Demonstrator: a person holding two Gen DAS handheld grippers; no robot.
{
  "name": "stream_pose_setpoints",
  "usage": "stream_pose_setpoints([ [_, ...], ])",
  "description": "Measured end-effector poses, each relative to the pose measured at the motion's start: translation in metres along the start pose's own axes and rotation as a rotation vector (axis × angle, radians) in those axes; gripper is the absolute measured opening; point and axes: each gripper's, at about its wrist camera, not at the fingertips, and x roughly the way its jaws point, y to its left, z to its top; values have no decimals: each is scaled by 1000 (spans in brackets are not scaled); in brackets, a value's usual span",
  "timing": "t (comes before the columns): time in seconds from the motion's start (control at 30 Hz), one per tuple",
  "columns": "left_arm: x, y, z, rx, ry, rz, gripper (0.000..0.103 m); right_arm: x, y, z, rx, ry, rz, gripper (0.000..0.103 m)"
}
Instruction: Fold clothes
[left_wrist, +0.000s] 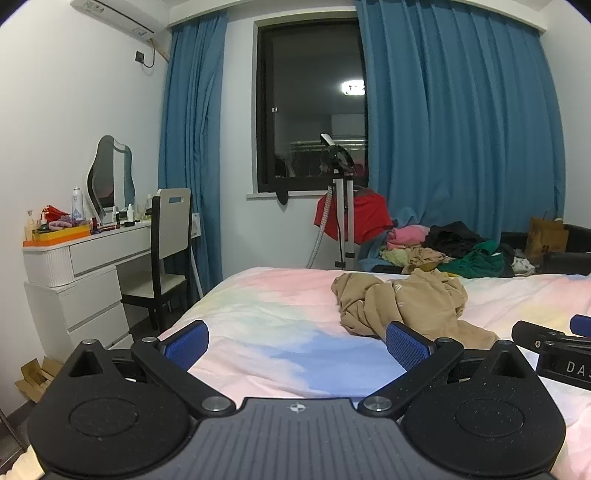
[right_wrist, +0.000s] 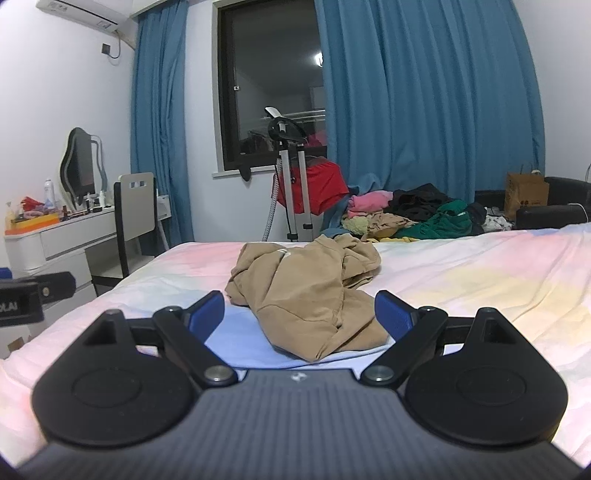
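Observation:
A crumpled tan garment (left_wrist: 402, 302) (right_wrist: 306, 288) lies in a heap on the pastel bedsheet (left_wrist: 258, 314) (right_wrist: 461, 280). My left gripper (left_wrist: 297, 343) hovers open over the sheet, to the left of the garment, with nothing between its blue pads (left_wrist: 184, 341). My right gripper (right_wrist: 299, 314) is open too, its fingers spread on either side of the garment's near end without closing on it. The right gripper's body (left_wrist: 554, 350) shows at the right edge of the left wrist view.
A pile of mixed clothes (left_wrist: 443, 247) (right_wrist: 413, 214) sits beyond the bed's far edge below blue curtains (left_wrist: 454, 129). A garment steamer stand with a red item (left_wrist: 351, 218) is by the window. A white dresser (left_wrist: 85, 273) and chair (left_wrist: 166, 251) stand left.

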Motion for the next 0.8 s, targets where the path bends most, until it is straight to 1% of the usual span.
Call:
stream_pose_setpoints([
  [0.1,-2,-1,-1,2,3,-4,103,0,5,-1,-7,0,8,90],
  [0.17,-4,-2,-1,4,6,-7,103,-3,0,-1,28,0,5,90],
  [0.27,-6,-4,-2,6,9,-12,103,-7,-5,-4,42,-5,4,90],
  [0.33,-12,-3,-2,7,9,-11,103,0,-4,1,37,15,0,90],
  [0.4,-1,0,-2,3,26,-10,103,1,-3,1,34,15,-2,90],
  [0.63,-1,0,-3,-5,25,-1,103,3,2,0,29,15,-6,90],
  [0.8,1,1,-2,9,24,11,103,3,0,-2,42,24,2,90],
])
